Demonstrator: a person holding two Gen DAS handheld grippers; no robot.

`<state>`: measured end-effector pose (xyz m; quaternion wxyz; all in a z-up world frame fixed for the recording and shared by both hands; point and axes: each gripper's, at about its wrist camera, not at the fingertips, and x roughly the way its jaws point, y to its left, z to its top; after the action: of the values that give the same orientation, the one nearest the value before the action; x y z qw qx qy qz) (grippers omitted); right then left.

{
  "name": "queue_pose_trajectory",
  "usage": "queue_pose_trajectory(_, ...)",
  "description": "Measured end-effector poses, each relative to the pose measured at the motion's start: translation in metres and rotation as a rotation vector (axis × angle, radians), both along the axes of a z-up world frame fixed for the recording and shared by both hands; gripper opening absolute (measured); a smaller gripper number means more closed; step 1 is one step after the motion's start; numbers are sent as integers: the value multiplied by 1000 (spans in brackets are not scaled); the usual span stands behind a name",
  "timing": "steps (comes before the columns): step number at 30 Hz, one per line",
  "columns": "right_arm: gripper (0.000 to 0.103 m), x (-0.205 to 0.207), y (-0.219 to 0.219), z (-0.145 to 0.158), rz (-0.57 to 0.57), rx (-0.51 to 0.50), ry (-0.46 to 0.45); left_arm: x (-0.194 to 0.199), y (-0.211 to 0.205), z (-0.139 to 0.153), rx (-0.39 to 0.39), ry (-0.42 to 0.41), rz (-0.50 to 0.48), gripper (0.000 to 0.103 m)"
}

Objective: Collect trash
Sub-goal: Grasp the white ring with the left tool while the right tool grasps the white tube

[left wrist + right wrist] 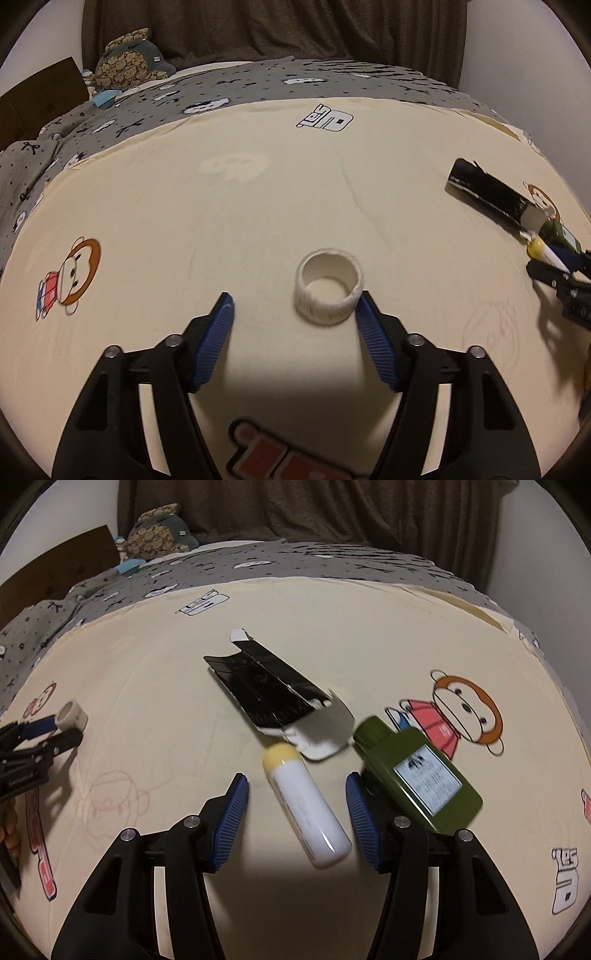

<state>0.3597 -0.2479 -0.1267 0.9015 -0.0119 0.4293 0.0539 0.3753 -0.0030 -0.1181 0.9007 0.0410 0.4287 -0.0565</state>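
A white tape ring [329,288] stands on the cream cloth just ahead of my open left gripper [295,301], close to its right fingertip [365,306]. It also shows small in the right wrist view [72,715]. My open right gripper [297,781] straddles a white tube with a yellow cap [306,805], which lies between the fingers. A green bottle with a label [417,775] lies just right of the right finger. A torn black carton [273,694] lies beyond the tube. The carton [487,192] also shows at the right of the left wrist view.
The cream cloth with cartoon prints [221,206] lies over a grey patterned bedspread [258,81]. A plush toy [129,62] and a brown cardboard box [40,96] sit at the far left. A dark curtain [314,509] hangs behind.
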Motion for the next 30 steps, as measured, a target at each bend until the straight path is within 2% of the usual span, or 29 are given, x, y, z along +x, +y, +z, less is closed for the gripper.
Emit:
queue_pose_trajectory(1,50,2,1,0,2,-4,0,3,-2,0,-1,0,-1,58)
queue_pose_trajectory(4,28,2,8,1,17,-28,-5,8,-7,-1,-5,9,-16,43)
queue_pose_trajectory(5,23,0,10,2,25,-36,-9,8,-8,0,-6,12,-24,33)
queue_pose_trajectory(6,21,-1,10,2,27,-38,-9,7,-9,1,-3,13,-28,31)
queue_pose_trajectory(11,21,-15,12,6,39,-28,-12,-7,-6,5,19,11,-38,30)
queue_pose_trajectory(17,21,-54,10,19,72,-14,-41,-47,7,16,3,-7,-39,30)
queue_pose_trajectory(24,21,-138,12,55,138,-10,-147,-133,16,47,-19,-106,-57,30)
queue_pose_trajectory(30,21,-222,19,74,187,12,-247,-218,11,61,33,-220,-103,30)
